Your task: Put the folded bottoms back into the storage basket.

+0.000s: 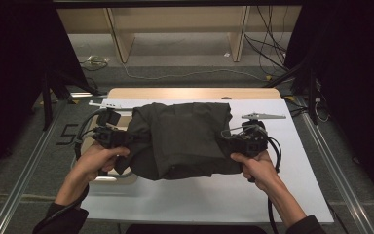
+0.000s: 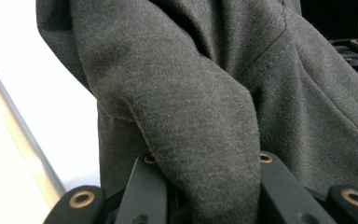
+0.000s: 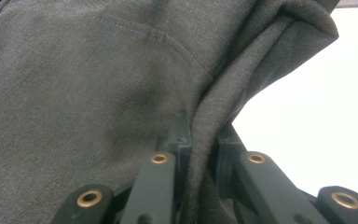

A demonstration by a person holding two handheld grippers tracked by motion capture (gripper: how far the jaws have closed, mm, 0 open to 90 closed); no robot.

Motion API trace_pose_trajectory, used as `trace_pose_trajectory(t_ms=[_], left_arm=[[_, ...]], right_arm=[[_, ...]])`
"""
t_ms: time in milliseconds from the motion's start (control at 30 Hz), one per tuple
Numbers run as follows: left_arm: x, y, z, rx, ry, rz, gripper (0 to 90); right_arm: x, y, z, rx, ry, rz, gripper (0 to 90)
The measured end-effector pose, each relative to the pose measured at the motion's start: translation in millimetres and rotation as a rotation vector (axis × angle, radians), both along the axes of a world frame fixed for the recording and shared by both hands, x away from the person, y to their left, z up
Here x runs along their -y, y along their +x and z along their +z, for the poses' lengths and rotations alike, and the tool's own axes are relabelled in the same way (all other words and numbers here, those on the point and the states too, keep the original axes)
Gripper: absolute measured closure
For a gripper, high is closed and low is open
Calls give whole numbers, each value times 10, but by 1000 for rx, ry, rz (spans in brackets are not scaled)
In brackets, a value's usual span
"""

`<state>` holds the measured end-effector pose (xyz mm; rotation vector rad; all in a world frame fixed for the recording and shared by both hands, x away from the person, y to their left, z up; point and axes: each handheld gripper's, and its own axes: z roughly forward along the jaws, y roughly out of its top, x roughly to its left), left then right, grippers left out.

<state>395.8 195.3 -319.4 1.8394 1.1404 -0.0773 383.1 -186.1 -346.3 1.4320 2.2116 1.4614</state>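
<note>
I have the dark grey garment (image 1: 182,139) bunched mid-frame over the white sheet (image 1: 302,161); left gripper (image 1: 119,138) and right gripper (image 1: 233,141) each pinch an edge fold; folding looks half done, smoothing left.

This was a lab or test room set up for recording, not a home. A white sheet (image 1: 185,200) covered a wooden table (image 1: 195,92) at the center of the frame. Black curtains (image 1: 14,58) closed off the upper left and upper right. Loose cables (image 1: 268,44) trailed across the grey floor at the upper right, aluminium rails (image 1: 27,165) ran along the left and right edges, and bare wooden shelving (image 1: 175,24) stood at the top center.
</note>
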Motion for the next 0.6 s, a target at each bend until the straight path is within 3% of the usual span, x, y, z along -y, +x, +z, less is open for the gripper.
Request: trace_pose_trajectory(t_ms=[267,600], left_arm=[[-255,87,118,7,-37,35,764],[-697,9,179,29,-63,113,763]], right_arm=[[-213,153,177,19,15,24,819],[-636,329,292,23,35,83,819]])
